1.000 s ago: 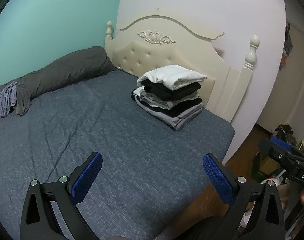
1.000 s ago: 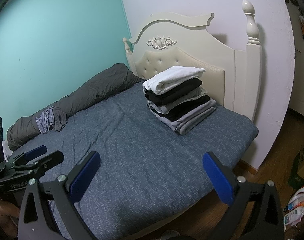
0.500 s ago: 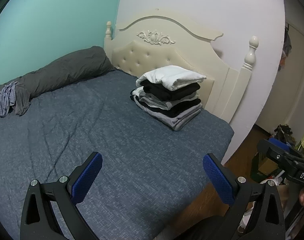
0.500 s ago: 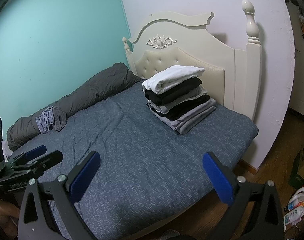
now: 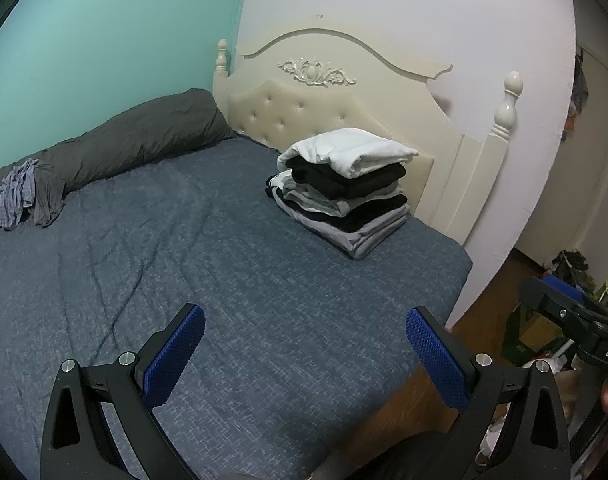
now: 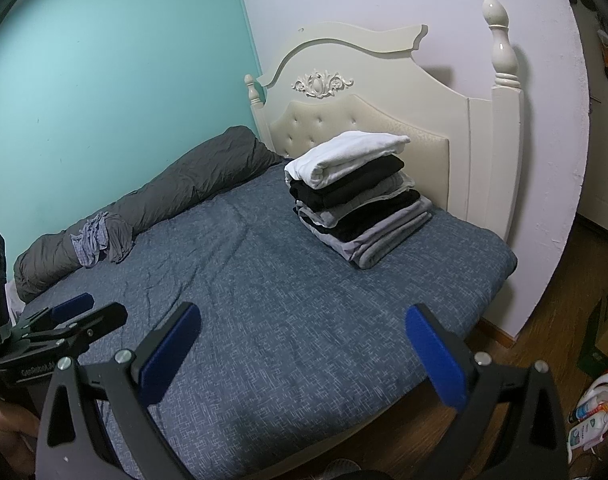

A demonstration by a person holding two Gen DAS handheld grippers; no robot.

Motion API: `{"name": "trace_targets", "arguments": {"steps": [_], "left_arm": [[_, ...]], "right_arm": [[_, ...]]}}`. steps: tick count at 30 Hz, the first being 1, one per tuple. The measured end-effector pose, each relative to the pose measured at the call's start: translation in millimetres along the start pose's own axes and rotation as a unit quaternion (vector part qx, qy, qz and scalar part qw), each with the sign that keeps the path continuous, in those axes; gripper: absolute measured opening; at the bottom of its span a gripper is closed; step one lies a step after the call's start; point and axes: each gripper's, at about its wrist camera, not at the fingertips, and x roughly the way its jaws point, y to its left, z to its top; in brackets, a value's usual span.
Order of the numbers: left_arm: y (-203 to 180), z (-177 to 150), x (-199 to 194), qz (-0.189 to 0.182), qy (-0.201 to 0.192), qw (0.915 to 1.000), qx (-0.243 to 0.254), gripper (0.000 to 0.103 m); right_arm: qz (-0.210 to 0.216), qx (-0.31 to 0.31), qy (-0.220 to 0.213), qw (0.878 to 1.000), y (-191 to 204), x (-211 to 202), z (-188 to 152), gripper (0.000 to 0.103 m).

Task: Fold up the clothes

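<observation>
Bedside: right tongs (image 5: 576,320) marked "DAS" (cropped)

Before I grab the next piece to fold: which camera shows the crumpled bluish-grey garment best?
The right wrist view: the crumpled garment sits farther in from the frame's edge, draped on the dark rolled duvet. The left wrist view shows it too, but squeezed near the left edge.

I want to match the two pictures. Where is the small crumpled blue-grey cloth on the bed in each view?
Left wrist view: the crumpled blue-grey cloth lies at the far left edge, against the grey rolled duvet.
Right wrist view: the same cloth lies left of centre, halfway down, again against the duvet.
Shared landmark: the stack of folded clothes by the headboard.
</observation>
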Motion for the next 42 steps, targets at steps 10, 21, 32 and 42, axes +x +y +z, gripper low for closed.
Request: {"name": "trace_targets", "arguments": {"steps": [10,21,32,42], "left_arm": [[-1.1,-1.8,0.1,-0.001,-0.002,1.0000,0.002,0.103],[-2.0,-2.0,-0.5,-0.004,-0.005,1.0000,0.003,0.102],[-1.7,-1.4,3.7,-0.002,0.007,1.0000,0.001,0.103],[-5.7,-2.6,5.9,-0.011,0.011,0.9999,0.005,0.103]], "right_arm": [[0.000,0.002,0.001,1.000,0.2,0.9,-1.1,0.103],[0.000,0.003,0.002,1.000,-1.2,1.0,-1.4,0.103],[0.000,0.003,0.002,1.000,-1.5,2.5,-0.7,0.103],[0.001,0.005,0.002,1.000,-2.7,3.2,-0.5,0.103]]}}
